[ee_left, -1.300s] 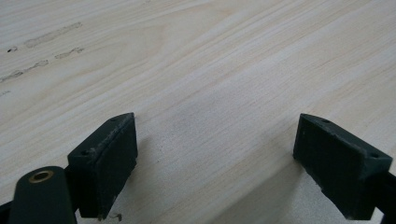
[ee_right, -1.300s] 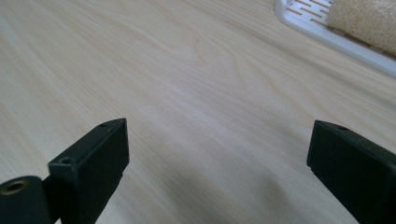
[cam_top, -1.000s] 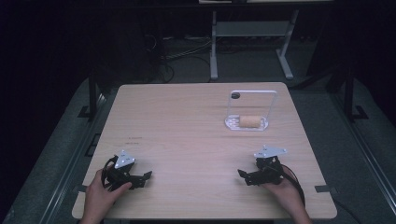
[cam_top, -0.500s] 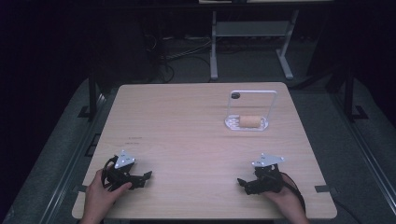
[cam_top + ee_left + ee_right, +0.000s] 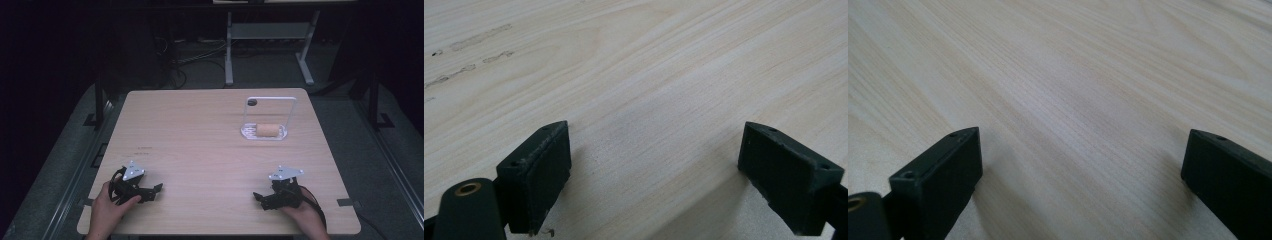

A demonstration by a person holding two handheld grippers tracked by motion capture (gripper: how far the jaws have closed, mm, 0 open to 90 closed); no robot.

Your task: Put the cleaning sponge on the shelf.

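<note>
My left gripper (image 5: 156, 190) rests on the wooden table (image 5: 200, 130) near its front left, held by a hand, jaws pointing right. Its two black jaws (image 5: 654, 180) stand wide apart over bare wood, nothing between them. My right gripper (image 5: 257, 197) lies near the front right, held by the other hand, jaws pointing left. It too is open (image 5: 1080, 185) above bare table. At the back right stands a clear tray with a white wire frame (image 5: 270, 107); a tan cylinder (image 5: 267, 130) lies in it.
A small dark round thing (image 5: 252, 102) sits by the frame's far left corner. Faint pencil marks (image 5: 471, 42) show on the wood ahead of the left gripper. Dark floor, cables and a metal stand (image 5: 267, 30) lie beyond the table's far edge.
The right gripper has slid back toward the table's front edge and a little to the right. The left gripper has barely moved.
</note>
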